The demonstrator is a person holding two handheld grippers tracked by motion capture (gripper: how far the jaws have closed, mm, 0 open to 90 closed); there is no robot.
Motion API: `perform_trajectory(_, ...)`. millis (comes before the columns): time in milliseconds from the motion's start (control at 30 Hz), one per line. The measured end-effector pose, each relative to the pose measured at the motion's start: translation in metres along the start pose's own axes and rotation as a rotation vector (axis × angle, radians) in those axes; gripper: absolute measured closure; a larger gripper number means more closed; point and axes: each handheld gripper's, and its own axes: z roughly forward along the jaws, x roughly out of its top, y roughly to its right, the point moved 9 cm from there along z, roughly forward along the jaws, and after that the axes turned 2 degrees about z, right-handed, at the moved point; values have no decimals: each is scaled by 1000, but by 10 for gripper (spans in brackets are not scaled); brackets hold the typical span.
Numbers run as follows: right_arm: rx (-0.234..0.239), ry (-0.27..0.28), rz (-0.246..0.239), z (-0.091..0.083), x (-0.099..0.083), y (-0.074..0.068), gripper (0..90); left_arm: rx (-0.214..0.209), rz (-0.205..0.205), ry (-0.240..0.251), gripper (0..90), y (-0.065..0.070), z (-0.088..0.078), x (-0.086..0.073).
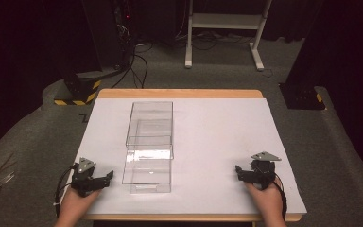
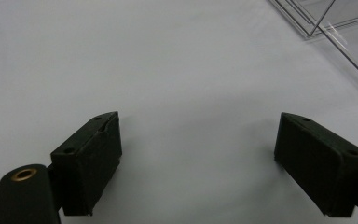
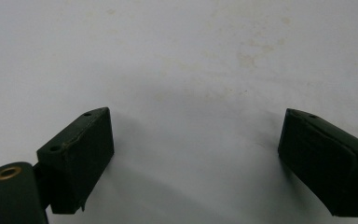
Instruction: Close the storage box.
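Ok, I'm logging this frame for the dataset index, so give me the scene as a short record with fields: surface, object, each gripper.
surface: white sheet over a wooden table
object: clear plastic rectangular box, left of centre, lengthwise away from the person
left gripper: open, empty, resting near the box's near-left corner, not touching
right gripper: open, empty, at the sheet's right side, far from the box

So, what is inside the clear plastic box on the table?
The clear box looks empty: through its walls the white sheet under it shows. Reflections blur the near end, so something tiny there could be missed.
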Motion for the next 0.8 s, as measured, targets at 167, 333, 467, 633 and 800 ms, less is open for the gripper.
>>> perform_trajectory(167,0,-1,2,0,0,0,101,0,-1,-1,150,0,0,0)
perform_trajectory(333,0,0,2,0,0,0,100,0,-4,0,151,0,0,0)
perform_trajectory(467,0,0,0,0,0,0,101,2,-6,1,152,0,0,0)
perform_trajectory(633,1,2,1,0,0,0,101,4,-6,-1,156,0,0,0)
perform_trajectory(800,1,1,1,0,0,0,101,-14,18,6,227,2,-3,2)
